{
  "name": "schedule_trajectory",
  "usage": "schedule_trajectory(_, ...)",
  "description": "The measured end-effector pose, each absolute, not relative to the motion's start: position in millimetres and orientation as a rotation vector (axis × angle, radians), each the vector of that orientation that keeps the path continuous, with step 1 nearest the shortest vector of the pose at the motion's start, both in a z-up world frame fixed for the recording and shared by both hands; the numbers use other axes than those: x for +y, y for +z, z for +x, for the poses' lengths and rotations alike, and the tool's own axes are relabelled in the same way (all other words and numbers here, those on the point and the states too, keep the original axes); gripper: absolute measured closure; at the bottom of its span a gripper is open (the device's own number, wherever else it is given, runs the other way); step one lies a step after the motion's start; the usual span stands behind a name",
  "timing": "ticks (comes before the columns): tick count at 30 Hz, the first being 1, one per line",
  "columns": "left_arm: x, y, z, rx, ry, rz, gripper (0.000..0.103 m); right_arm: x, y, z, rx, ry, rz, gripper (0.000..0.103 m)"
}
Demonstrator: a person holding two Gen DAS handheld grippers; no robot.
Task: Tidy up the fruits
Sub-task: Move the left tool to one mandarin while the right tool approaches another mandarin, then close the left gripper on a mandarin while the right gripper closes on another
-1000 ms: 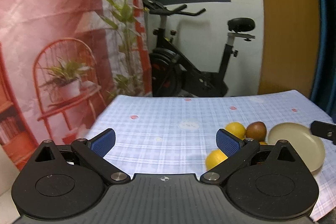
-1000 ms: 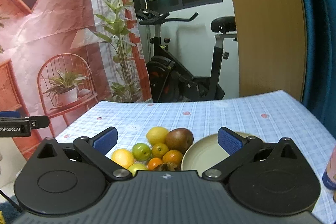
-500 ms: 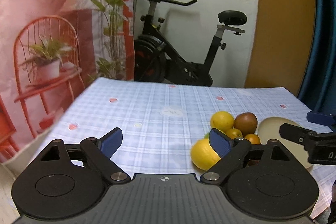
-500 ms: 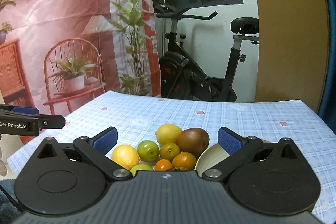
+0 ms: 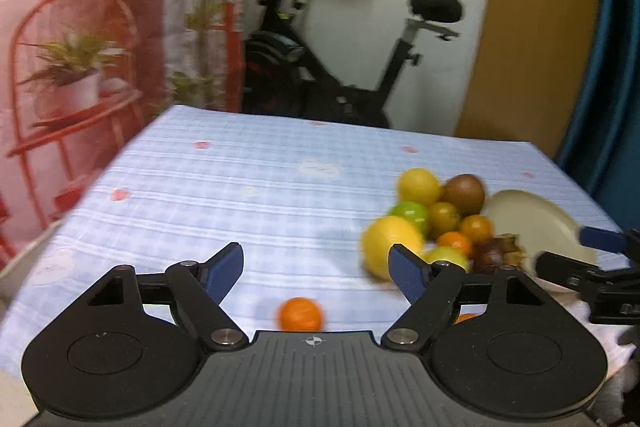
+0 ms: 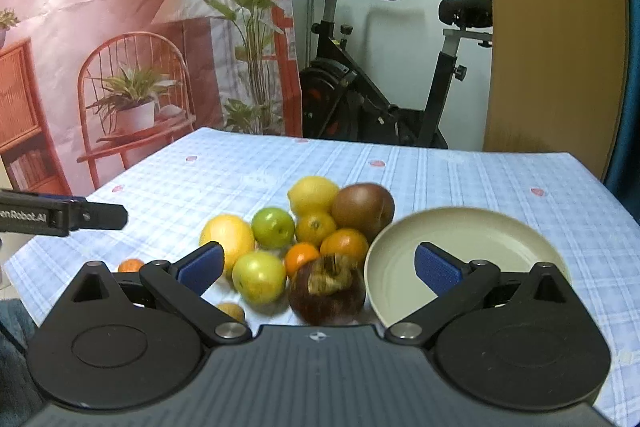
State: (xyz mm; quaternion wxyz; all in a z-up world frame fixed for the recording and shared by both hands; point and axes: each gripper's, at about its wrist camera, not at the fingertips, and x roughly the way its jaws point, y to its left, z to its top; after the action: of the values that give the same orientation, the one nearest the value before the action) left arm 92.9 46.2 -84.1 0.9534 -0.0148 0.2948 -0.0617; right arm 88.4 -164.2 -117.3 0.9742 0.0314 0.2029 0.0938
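**Hovering over the fruit pile with both grippers empty**

Reaching in from the left, the left gripper hangs above the checked tablecloth. Its jaws have just been closing but they are apart, with nothing pressed between the blue pads. A small loose orange lies on the cloth below the gap, apart from the rest and untouched.

Further right sits the heap of fruit. At its left edge is a large yellow fruit, with a green apple just beside it and a lemon behind. A second green apple lies nearer the camera. In the middle are three small oranges, packed against one another. A brown round fruit stands at the back right, and a dark purple fruit with a dried stalk cap lies at the front. One more small fruit sits by itself near the gripper body.

The right gripper is over this heap, jaws spread wide and holding nothing. Its right pad shows in front of the beige plate, which lies just right of the pile, touching or nearly touching it, with no fruit on it.
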Motion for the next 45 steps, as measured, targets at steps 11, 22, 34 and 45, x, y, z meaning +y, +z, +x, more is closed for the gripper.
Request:
schedule_trajectory(11,91,-77,93,0.59,0.002,-0.158,0.021,-164,-133,84,0.448,0.218,0.085,0.001)
schedule_trajectory(22,63,-104,82,0.563,0.008,-0.035,0.034,-154,-150,80,0.468,0.276,0.03,0.028)
schedule_trajectory(34,58,-118,81,0.572,-0.032,0.0,0.035,-160,-171,86,0.463,0.307,0.052,0.051)
schedule_trajectory(45,62,-138,93,0.656,-0.087,-0.047,0.045,-157,-177,89,0.479,0.334,0.03,0.061)
